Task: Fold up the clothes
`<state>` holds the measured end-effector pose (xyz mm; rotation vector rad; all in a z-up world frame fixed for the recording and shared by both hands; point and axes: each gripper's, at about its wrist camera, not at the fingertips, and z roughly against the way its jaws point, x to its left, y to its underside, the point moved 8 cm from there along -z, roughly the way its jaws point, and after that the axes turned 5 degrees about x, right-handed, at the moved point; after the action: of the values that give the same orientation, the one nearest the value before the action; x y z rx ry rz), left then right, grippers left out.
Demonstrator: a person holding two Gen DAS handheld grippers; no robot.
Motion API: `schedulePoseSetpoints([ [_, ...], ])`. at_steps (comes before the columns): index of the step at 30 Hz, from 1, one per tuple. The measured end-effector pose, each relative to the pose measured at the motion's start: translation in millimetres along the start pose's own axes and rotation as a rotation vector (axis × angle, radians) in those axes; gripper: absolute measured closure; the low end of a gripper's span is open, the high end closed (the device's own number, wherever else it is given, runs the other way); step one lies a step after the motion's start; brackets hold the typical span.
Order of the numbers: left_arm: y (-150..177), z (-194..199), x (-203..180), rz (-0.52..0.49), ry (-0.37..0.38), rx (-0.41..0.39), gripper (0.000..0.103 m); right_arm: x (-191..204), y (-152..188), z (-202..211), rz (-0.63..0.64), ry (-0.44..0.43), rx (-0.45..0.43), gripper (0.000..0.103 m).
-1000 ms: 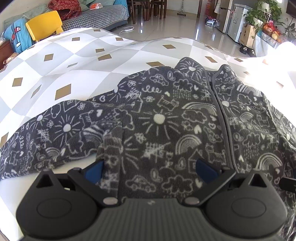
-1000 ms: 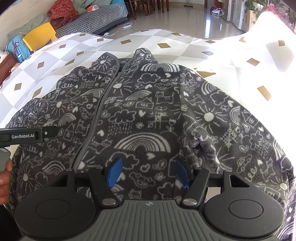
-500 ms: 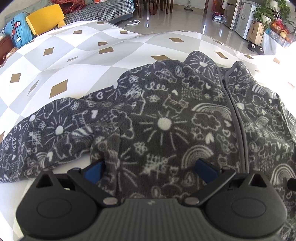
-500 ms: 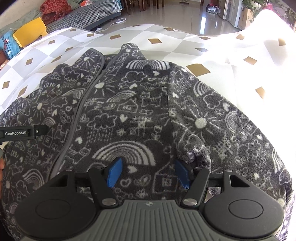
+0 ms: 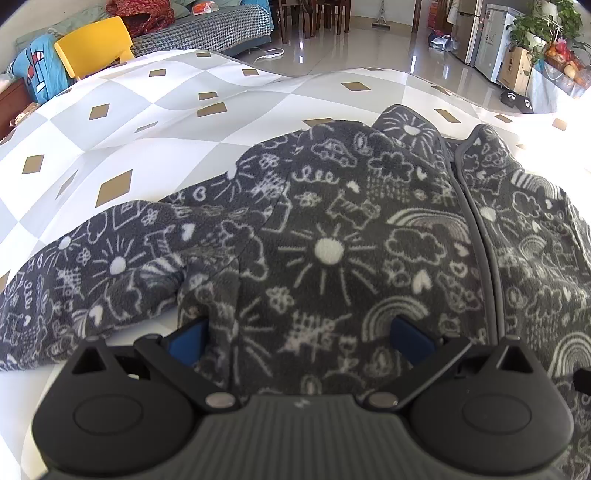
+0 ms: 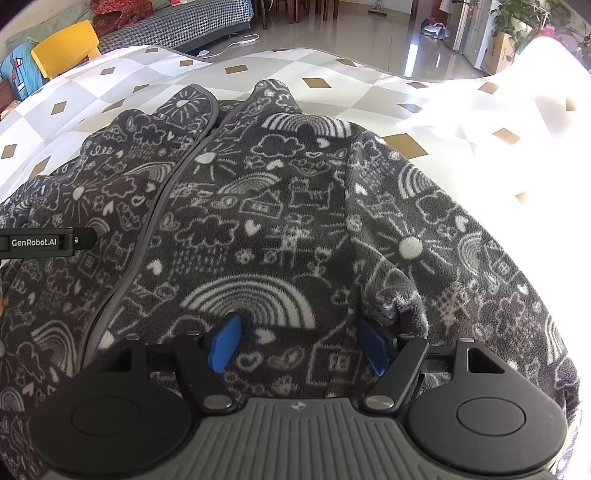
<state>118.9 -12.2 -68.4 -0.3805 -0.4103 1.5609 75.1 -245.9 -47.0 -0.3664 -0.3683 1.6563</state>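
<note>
Spread flat on the checked cover, the grey doodle-print fleece jacket (image 5: pixel 332 236) is laid front up, zip (image 6: pixel 147 236) closed, collar pointing away toward the room. Compared with a second ago, the right gripper (image 6: pixel 299 345) has just been opening: its blue pads are now set wider, with the hem fabric lying between them but not pinched, right by the armpit fold of the right sleeve (image 6: pixel 443 251). The left gripper (image 5: pixel 299 338) is seen lower and closer over the other side seam, jaws wide, nothing clamped, beside the left sleeve (image 5: pixel 92 273), which is stretched out sideways. So both tools look lined up on the bottom edge, and a grab for the first fold is probably next, nothing folded yet.

Further out, the white-and-grey cover with gold diamonds (image 5: pixel 147 122) is rumpled at the far edge. Beyond it, a yellow chair (image 5: pixel 94 44), a houndstooth sofa (image 5: pixel 207 27) and a shiny tiled floor (image 5: pixel 351 48) can be made out.
</note>
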Motion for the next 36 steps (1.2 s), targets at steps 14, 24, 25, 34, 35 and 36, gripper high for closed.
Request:
schedulePoseSetpoints([
  [14, 0.0, -1.0, -0.1, 0.015, -0.01, -0.028, 0.0, 4.8, 3.4, -2.1, -0.018, 0.019, -0.036, 0.028],
  [24, 4.5, 2.9, -1.7, 0.02, -0.012, -0.042, 0.0, 6.0, 4.4, -3.8, -0.029, 0.04, -0.065, 0.027],
  [25, 5.8, 4.9, -1.4, 0.017, -0.012, -0.042, 0.0, 6.0, 4.9, -3.6, -0.032, 0.04, -0.066, 0.028],
  [34, 21.5, 38.8, 1.1, -0.023, -0.003, -0.058, 0.0, 20.2, 21.2, 18.8, 0.006, 0.03, -0.047, 0.034],
  [35, 24.1, 43.5, 0.3, -0.029, 0.003, -0.058, 0.0, 22.2, 24.7, 21.0, 0.007, 0.029, -0.043, 0.034],
  [36, 27.4, 47.9, -0.2, -0.035, 0.007, -0.06, 0.0, 24.2, 28.2, 23.3, 0.009, 0.028, -0.038, 0.034],
])
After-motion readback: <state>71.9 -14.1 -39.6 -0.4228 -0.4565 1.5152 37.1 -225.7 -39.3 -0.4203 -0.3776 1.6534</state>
